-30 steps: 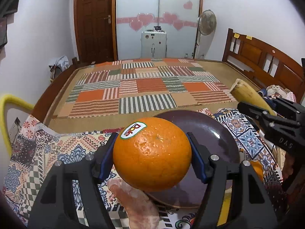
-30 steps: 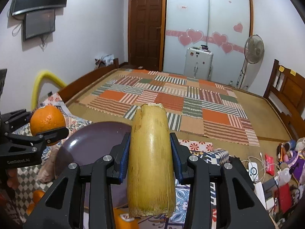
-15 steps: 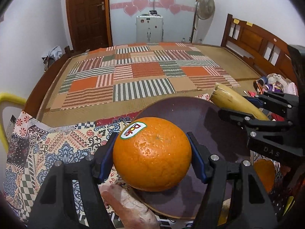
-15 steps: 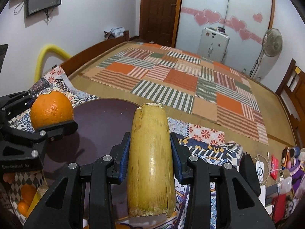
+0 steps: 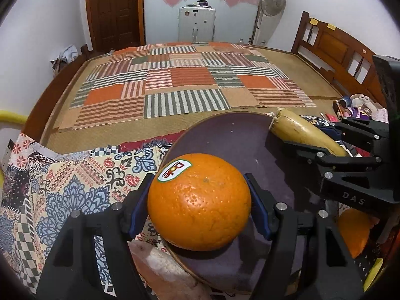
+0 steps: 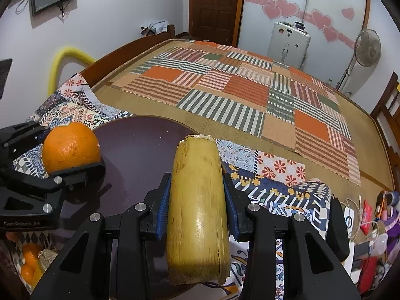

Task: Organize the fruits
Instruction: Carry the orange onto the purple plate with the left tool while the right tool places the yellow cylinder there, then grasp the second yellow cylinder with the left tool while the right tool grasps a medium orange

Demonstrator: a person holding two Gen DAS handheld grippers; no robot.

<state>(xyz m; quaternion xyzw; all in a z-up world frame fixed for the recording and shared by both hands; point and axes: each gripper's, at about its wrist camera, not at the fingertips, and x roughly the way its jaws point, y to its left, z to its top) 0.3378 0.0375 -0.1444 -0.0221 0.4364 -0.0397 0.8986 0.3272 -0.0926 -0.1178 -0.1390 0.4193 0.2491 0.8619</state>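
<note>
My left gripper (image 5: 198, 207) is shut on an orange (image 5: 199, 202) with a sticker and holds it over the near left edge of a dark purple plate (image 5: 232, 140). My right gripper (image 6: 198, 201) is shut on a yellow piece of sugarcane (image 6: 198, 207) and holds it over the plate's (image 6: 140, 147) right side. The right wrist view shows the left gripper (image 6: 65, 158) with the orange (image 6: 71, 147) at left. The left wrist view shows the right gripper (image 5: 332, 145) with the sugarcane (image 5: 305, 135) at right.
The plate rests on a patterned cloth (image 5: 62, 182) in front of a bed with a striped patchwork mat (image 5: 185, 85). Another orange (image 5: 355, 232) lies low at right, and several oranges (image 6: 30, 262) lie below left. Cables and clutter (image 6: 367, 222) lie at right.
Both grippers have tilted and moved down toward the plate, still holding the orange and the sugarcane. The plate now fills more of both views.
</note>
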